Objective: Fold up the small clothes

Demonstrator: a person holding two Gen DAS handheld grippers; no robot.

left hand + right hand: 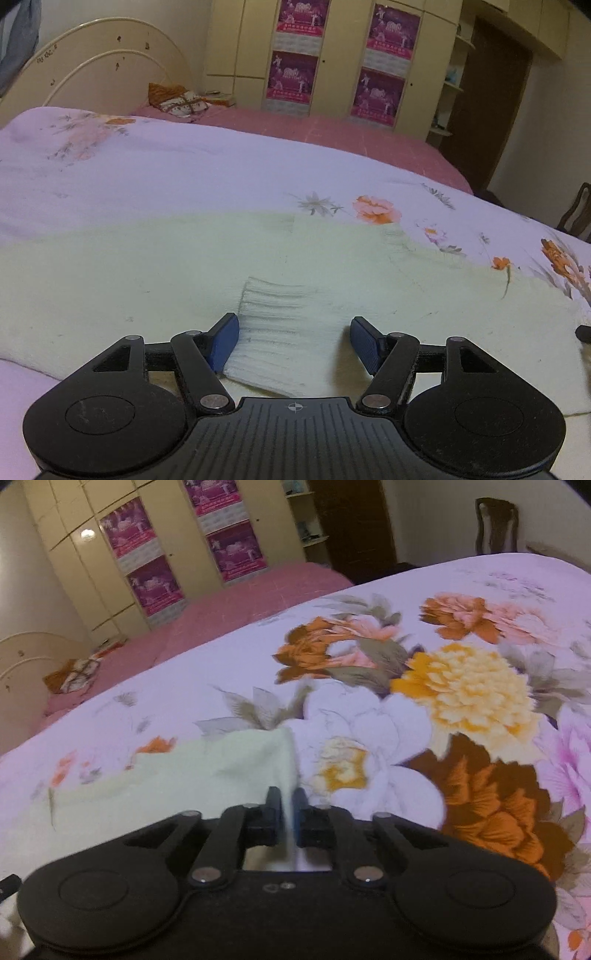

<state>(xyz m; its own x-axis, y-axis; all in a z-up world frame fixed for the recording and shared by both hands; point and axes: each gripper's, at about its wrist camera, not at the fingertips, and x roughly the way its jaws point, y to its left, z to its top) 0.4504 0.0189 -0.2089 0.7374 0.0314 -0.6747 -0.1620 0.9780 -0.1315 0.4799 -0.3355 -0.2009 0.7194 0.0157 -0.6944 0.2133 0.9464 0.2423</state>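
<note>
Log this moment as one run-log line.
left hand-held gripper: open, straddling ribbed cuff | right hand-held gripper: shut on garment edge | surface: floral bedspread | fold: not done

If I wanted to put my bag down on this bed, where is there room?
The floral quilt lies bare beyond the pale yellow garment, toward the pink bedspread, and to the garment's right. Near the pillow by the headboard it is busier. Both grippers, left and right, crowd the garment's near edge.
</note>
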